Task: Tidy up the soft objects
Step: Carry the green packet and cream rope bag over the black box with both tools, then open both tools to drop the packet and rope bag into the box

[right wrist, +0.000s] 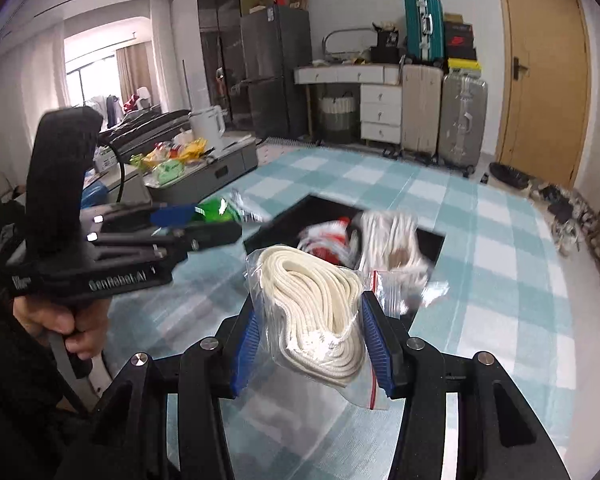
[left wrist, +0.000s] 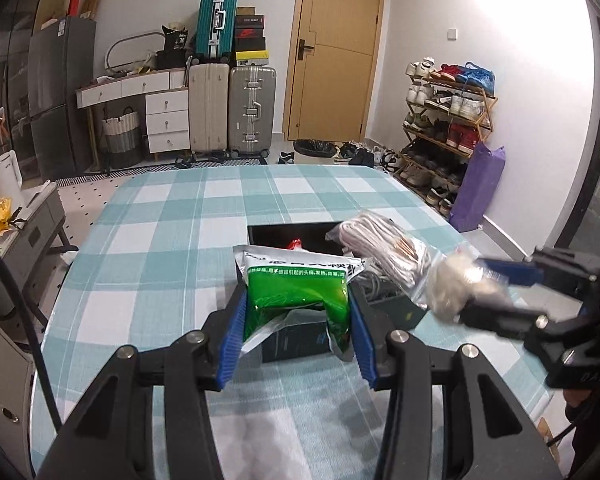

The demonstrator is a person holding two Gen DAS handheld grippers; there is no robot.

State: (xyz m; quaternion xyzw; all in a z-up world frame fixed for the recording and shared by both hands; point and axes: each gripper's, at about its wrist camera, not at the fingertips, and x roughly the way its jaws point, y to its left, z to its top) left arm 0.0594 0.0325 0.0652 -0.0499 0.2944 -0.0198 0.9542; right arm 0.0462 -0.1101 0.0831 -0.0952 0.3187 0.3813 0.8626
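Observation:
My left gripper point(left wrist: 298, 312) is shut on a green and silver sachet point(left wrist: 298, 294), held above the checked tablecloth. My right gripper point(right wrist: 310, 322) is shut on a clear zip bag of cream rope point(right wrist: 320, 312); it shows blurred in the left wrist view as the right gripper point(left wrist: 476, 286). Just beyond both stands an open black box point(right wrist: 430, 240) holding a red and white packet point(right wrist: 326, 240) and another bag of white cord point(right wrist: 388, 236). In the right wrist view the left gripper point(right wrist: 216, 220) with the green sachet point(right wrist: 220, 208) sits to the left, a hand point(right wrist: 66, 326) on its handle.
The table point(left wrist: 172, 216) has a teal and white checked cloth. A small dark green box point(left wrist: 404, 308) lies right of the black box. Beyond the table stand suitcases point(left wrist: 252, 108), white drawers point(left wrist: 166, 120), a door, a shoe rack point(left wrist: 448, 120) and a low grey cabinet point(right wrist: 204, 176) with snacks.

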